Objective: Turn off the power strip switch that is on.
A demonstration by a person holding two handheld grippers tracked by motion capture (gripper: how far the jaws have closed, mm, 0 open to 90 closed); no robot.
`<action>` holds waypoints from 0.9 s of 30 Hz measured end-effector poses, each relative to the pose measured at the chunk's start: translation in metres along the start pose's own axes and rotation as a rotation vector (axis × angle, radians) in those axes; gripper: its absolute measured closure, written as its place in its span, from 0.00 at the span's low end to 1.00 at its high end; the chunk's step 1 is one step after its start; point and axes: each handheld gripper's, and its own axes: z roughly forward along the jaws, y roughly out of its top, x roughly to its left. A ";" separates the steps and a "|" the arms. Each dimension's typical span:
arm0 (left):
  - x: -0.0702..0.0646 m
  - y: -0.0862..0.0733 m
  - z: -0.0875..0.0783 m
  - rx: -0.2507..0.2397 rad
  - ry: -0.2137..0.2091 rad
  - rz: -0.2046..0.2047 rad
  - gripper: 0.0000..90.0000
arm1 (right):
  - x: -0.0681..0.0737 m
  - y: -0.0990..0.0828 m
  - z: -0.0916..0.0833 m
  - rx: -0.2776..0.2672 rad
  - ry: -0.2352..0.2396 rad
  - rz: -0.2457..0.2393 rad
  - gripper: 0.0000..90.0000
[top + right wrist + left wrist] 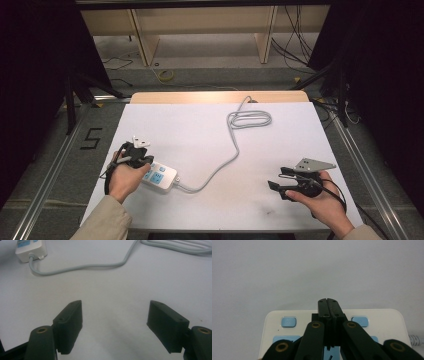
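Power strip [161,176] and my two grippers on the white table [210,135], seen from above. The strip lies at the near left of the table, its long axis running from the far left towards the near right; its grey cable [220,165] leaves the right-hand end, curves away across the middle and ends in a coil [249,119] at the far side.

My left gripper [136,156] sits directly over the strip's left end, pointing down onto it. In the left gripper view its jaws are pressed together with nothing between them, the joined tips [328,305] poised over the strip's [387,322] top face between two pale blue buttons [288,322]. Whether the tips touch the plastic I cannot tell.

My right gripper [280,186] rests at the near right, well apart from the strip, jaws wide and empty, aimed leftwards along the table; the strip's cable end [31,250] lies far ahead of it.

The left hand is plainly the nearer one, so any press on a switch falls to it, straight downward.
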 end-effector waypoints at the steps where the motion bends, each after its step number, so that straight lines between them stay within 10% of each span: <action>1: 0.000 0.000 0.001 0.001 -0.001 -0.004 1.00 | 0.000 0.000 0.000 0.000 0.000 0.000 0.32; 27: 0.002 0.002 0.011 0.064 -0.005 0.006 1.00 | 0.000 0.000 0.000 0.004 0.001 -0.005 0.32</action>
